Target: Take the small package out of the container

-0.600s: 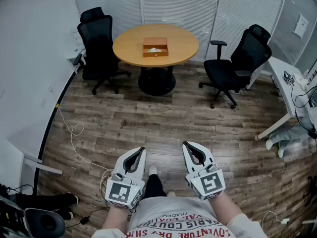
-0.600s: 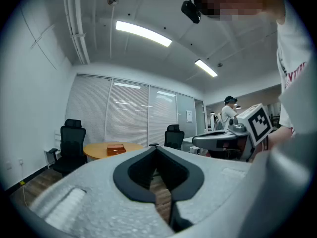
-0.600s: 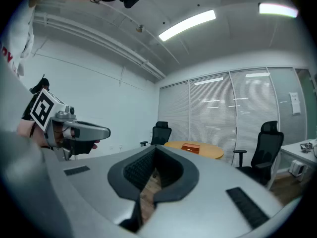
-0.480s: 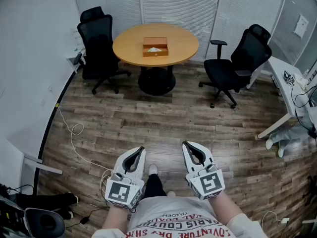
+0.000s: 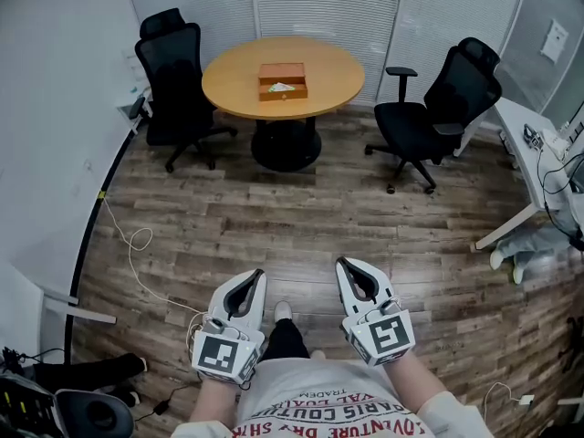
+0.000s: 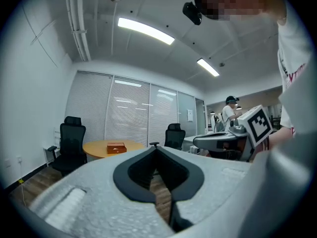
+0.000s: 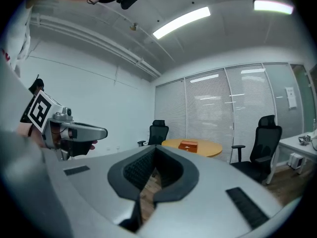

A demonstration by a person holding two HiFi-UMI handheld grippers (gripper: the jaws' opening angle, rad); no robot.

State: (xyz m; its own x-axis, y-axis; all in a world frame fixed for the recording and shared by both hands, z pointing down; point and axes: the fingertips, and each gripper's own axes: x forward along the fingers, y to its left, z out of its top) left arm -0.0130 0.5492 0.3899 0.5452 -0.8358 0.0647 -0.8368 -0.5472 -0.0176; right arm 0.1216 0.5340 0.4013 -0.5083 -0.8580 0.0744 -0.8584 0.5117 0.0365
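Note:
A brown wooden container [image 5: 282, 80] sits in the middle of a round wooden table [image 5: 237, 85] far across the room. Something small and pale, the small package [image 5: 284, 87], lies inside it. Both grippers are held level close to the person's body, several steps short of the table. The left gripper [image 5: 257, 276] and right gripper [image 5: 345, 266] both have their jaws shut with nothing between them. The container [image 6: 116, 147] shows small above the left gripper [image 6: 156, 148]. The right gripper [image 7: 155, 148] also sees the container [image 7: 188, 145] in the distance.
Black office chairs stand left [image 5: 172, 71] and right [image 5: 438, 117] of the table. A white desk [image 5: 534, 144] with cables runs along the right wall. A loose cable [image 5: 137, 245] lies on the wooden floor at left. Another person [image 6: 230, 111] stands far off.
The head view has shifted a little, so the table and chairs sit slightly higher and further left. Both grippers keep their places and stay shut.

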